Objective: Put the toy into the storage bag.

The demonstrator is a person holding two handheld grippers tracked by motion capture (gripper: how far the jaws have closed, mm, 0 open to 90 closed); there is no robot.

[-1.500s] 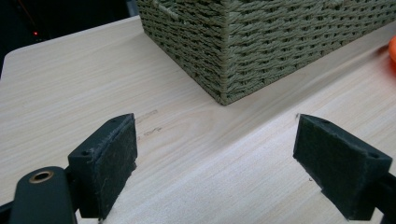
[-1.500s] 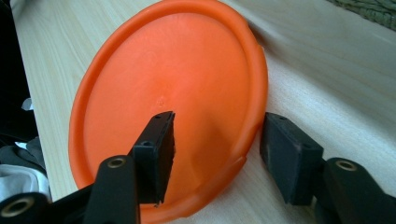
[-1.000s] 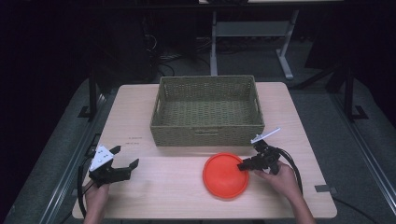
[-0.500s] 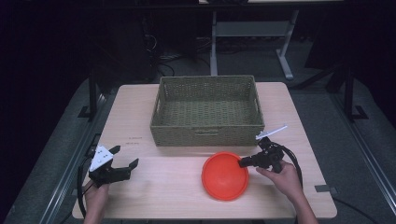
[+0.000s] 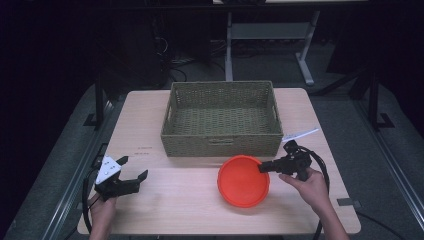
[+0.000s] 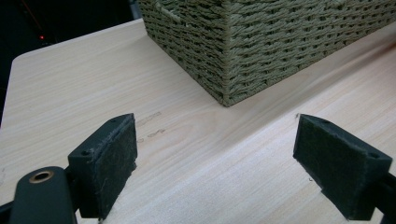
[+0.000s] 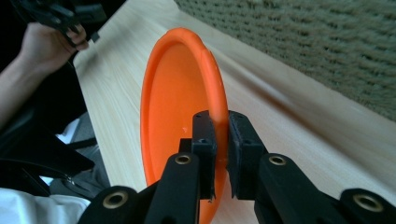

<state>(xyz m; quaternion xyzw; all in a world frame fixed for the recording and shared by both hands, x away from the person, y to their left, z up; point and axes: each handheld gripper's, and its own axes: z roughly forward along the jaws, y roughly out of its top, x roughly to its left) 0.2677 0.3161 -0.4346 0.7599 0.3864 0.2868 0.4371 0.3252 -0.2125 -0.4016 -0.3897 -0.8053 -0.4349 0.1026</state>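
Bare table [image 5: 170, 200] between tools, basket [image 5: 222, 120] blocking behind

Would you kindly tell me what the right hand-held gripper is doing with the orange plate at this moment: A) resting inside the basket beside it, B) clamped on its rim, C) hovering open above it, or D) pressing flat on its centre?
B: the right hand-held gripper has its jaws shut on the rim of the orange plate, which sits in front of the woven basket on the table.
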